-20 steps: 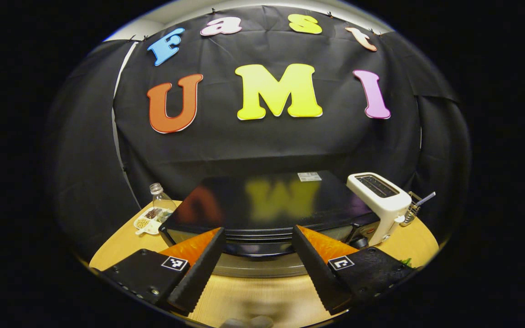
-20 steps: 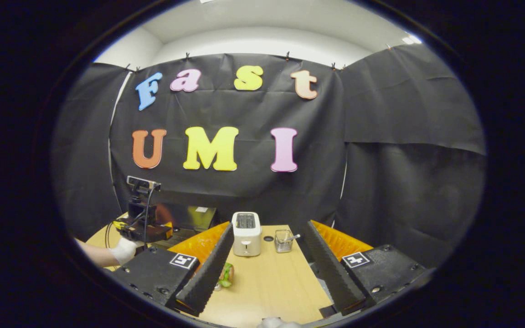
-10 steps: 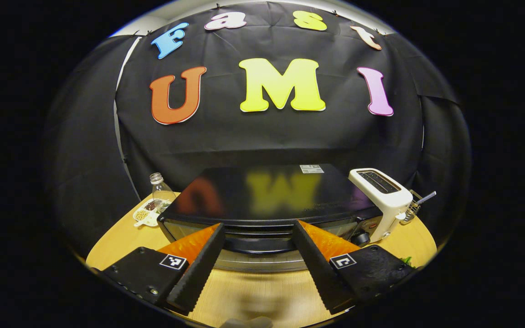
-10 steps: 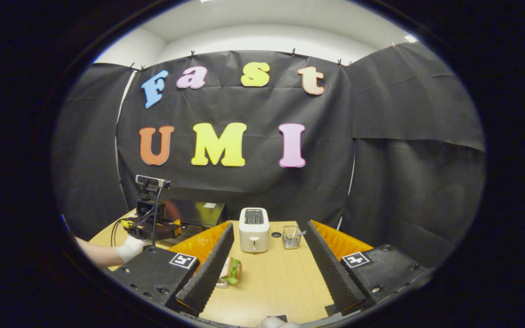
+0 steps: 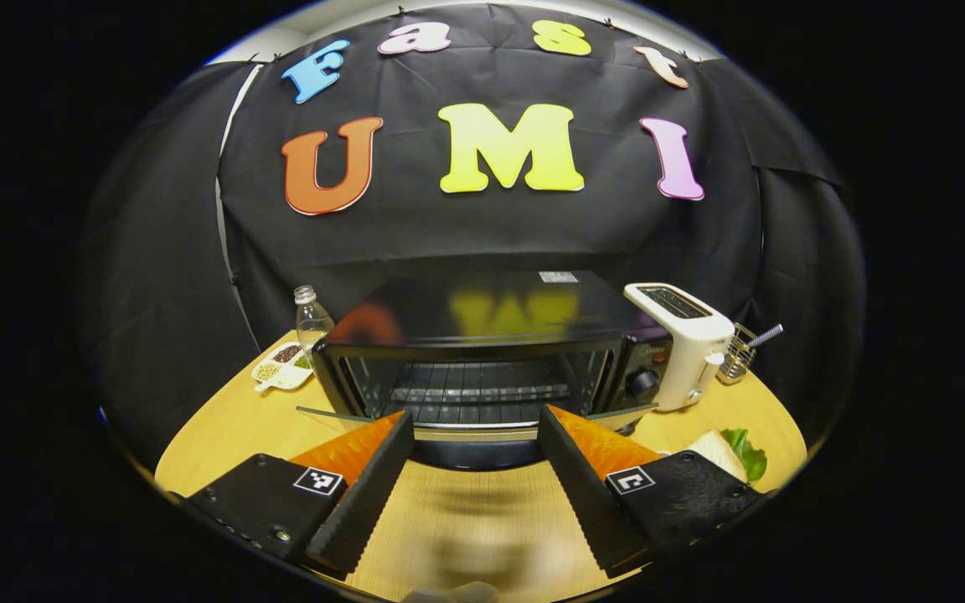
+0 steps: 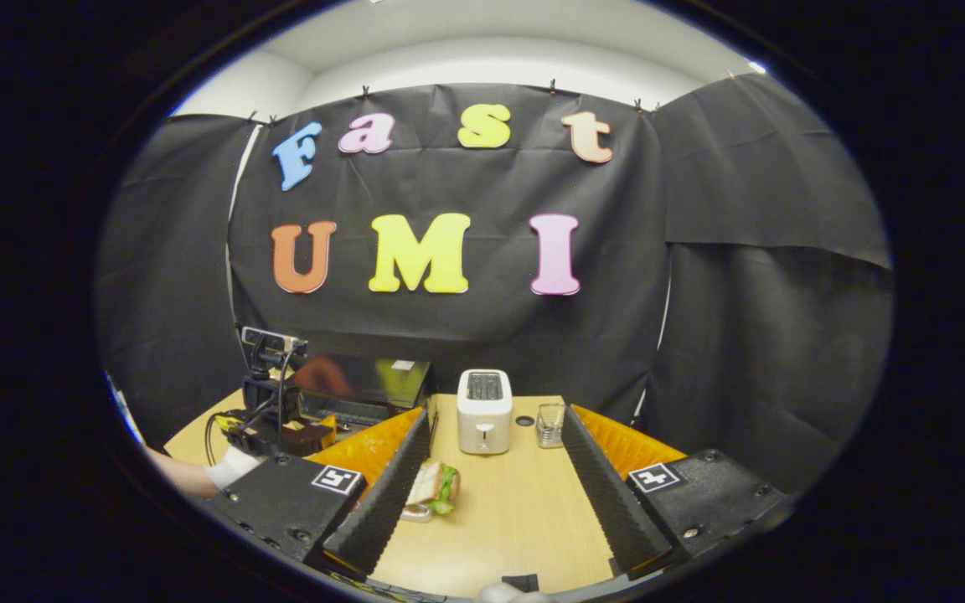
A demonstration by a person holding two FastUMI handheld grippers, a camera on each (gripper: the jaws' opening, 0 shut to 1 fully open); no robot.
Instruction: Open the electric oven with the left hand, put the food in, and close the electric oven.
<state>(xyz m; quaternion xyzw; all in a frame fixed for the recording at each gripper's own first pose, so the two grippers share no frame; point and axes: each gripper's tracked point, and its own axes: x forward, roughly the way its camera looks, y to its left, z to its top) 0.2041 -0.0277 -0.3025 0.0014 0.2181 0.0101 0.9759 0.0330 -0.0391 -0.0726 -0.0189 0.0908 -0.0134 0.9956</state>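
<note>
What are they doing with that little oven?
A person holds a gripper in each hand. The left gripper is open at the handle of the black electric oven, whose glass door is swung down, showing the wire rack. The right gripper hangs open near the sandwich with green lettuce on the wooden table, not yet picked up.

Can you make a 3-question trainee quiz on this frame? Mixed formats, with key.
1. True or false: the electric oven door is down, with the wire rack visible inside.
2. Which item stands directly beside the oven's knob side? A) toaster B) bottle C) sandwich
3. Fill in: in the right gripper view, the sandwich lies on the table between the open fingers of the ____ gripper.

Key: 1 true. 2 A. 3 right.
</note>
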